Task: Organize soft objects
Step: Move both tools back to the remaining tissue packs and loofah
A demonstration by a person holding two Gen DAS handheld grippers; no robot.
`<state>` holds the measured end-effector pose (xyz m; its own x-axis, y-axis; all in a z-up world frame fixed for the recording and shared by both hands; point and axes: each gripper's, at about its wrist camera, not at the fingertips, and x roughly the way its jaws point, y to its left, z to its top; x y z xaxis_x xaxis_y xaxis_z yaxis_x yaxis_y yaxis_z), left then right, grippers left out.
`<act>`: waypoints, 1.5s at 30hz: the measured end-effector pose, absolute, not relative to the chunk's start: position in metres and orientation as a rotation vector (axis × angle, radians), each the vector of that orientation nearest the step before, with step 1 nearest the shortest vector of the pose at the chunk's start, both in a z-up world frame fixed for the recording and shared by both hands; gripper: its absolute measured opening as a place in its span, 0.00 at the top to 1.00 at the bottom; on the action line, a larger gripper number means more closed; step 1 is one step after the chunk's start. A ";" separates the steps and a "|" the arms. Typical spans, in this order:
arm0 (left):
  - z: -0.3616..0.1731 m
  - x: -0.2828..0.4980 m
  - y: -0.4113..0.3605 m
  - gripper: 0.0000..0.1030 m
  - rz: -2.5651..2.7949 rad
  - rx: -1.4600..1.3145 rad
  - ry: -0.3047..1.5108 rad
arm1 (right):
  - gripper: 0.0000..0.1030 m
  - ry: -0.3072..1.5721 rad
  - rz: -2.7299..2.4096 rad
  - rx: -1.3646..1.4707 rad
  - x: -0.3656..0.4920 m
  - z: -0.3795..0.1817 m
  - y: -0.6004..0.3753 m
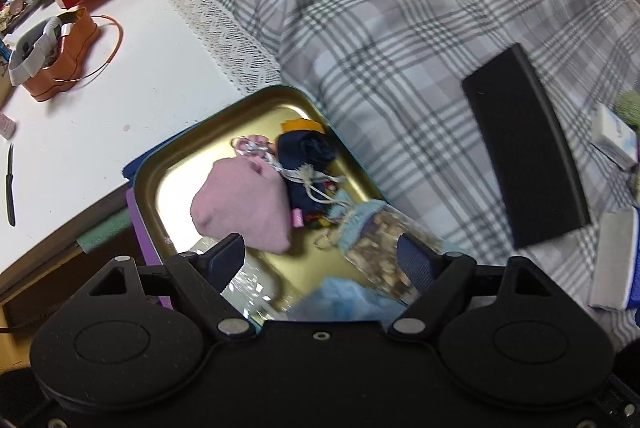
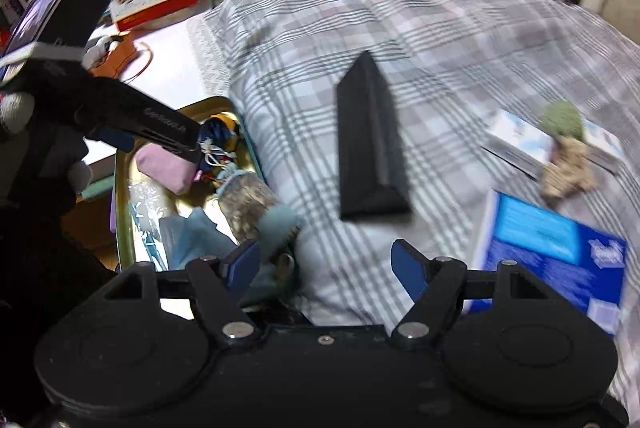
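Two tongs, left and right, both gaping wide, empty. Soft pouches, pink pouch among them, gathered in gold tin; knitted toy stranded at two o'clock on bed, likely next.

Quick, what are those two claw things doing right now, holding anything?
Left gripper: jaws open, holding nothing.
Right gripper: jaws open, holding nothing.

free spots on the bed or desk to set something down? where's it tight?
Free: plaid cover beyond the black box, and between the box and the tin. Also white desk between the lace edge and the copper holder. Crowded: inside the tin, pouches packed together; and right of the box, cartons and a knit toy.
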<state>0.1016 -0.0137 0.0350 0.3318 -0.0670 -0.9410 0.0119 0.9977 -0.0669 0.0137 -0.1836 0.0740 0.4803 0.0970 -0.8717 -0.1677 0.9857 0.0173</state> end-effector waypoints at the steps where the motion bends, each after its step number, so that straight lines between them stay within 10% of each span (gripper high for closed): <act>1: 0.038 0.097 -0.019 0.23 -0.065 -0.044 1.227 | 0.30 1.061 0.152 -0.053 0.008 0.077 -0.191; 22: 0.101 0.074 -0.162 0.23 -0.334 0.119 1.145 | 0.30 0.967 -0.383 0.331 -0.021 0.103 -0.396; 45: 0.071 0.173 -0.268 0.23 -0.364 0.132 1.267 | 0.30 1.011 -0.451 0.327 0.135 0.060 -0.469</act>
